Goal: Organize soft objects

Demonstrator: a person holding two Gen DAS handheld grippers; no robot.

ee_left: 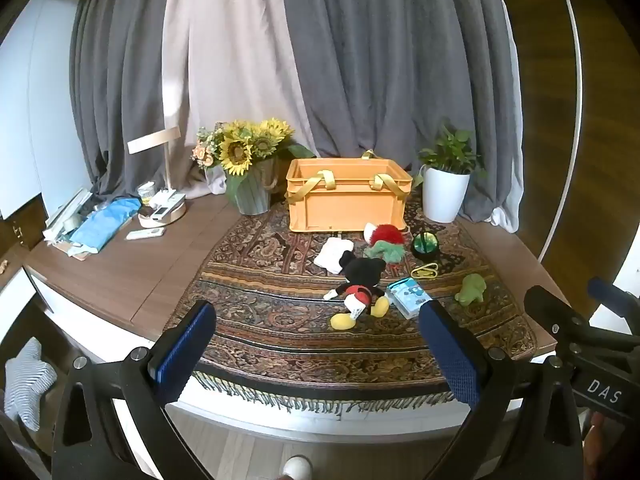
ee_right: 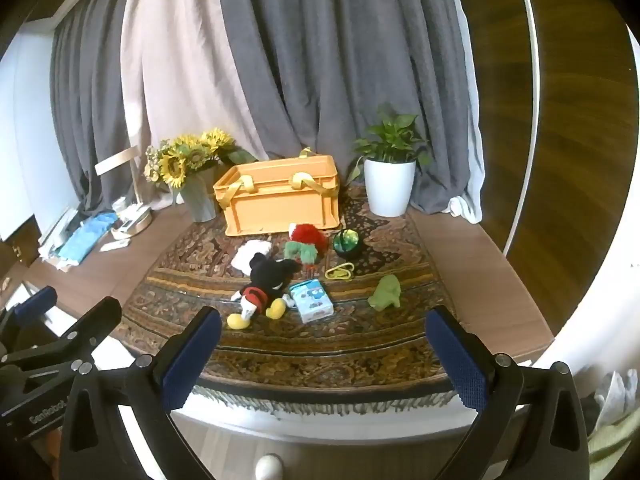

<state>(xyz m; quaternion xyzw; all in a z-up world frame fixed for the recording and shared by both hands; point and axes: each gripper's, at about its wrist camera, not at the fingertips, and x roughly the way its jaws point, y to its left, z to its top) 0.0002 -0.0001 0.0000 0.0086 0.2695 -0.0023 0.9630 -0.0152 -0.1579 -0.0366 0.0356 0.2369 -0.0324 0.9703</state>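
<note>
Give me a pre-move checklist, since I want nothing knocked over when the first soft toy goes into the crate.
1. Left gripper open, nothing between the jaws: ok.
2. Right gripper open, nothing between the jaws: ok.
3. Orange crate top uncovered: ok; its inside: cannot tell.
4. Mouse plush free of other things: not ok, tissue pack beside its leg.
5. Green plush lies alone on the rug: ok.
6. Potted plant clear of the crate: ok.

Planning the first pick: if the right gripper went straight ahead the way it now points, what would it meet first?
Probably the patterned rug near the table's front edge; the open right gripper points downward. The tissue pack lies just beyond, though depth is unclear.
</note>
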